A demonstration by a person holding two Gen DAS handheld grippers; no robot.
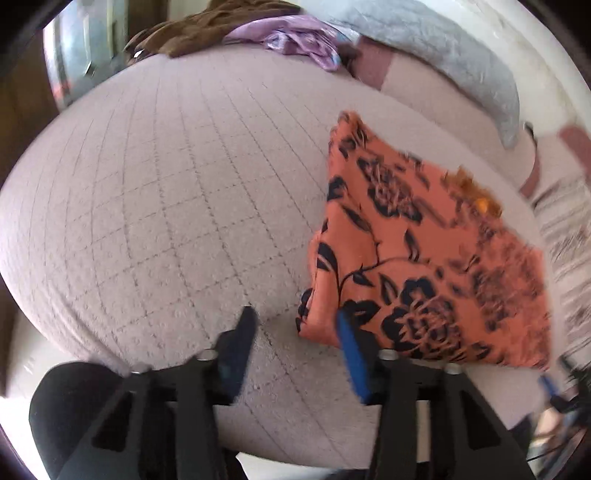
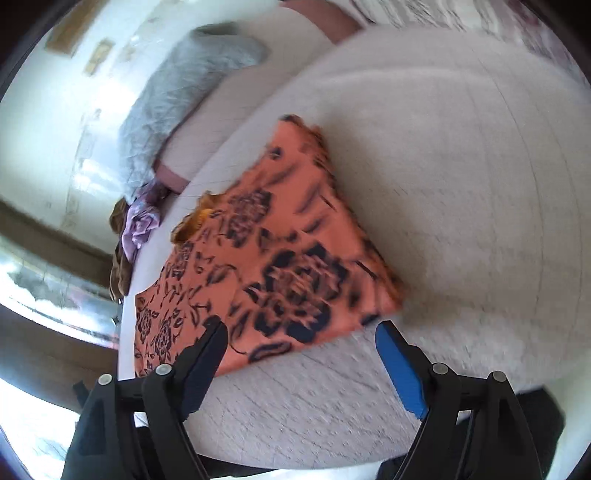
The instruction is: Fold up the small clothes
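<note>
Both your claws, left claw (image 1: 295, 317) and right claw (image 2: 299, 328), gape wide, empty; a careless snag could unfold the orange floral garment (image 1: 417, 251).

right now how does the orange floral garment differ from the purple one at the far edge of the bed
The orange floral garment lies folded flat in a neat block; the purple garment sits crumpled in a heap. The orange one carries a dark flower print, while the purple one looks plain and shiny. The orange one lies just ahead of both open grippers, the purple one far off beside a brown cloth. Both rest on the quilted bedspread.
</note>
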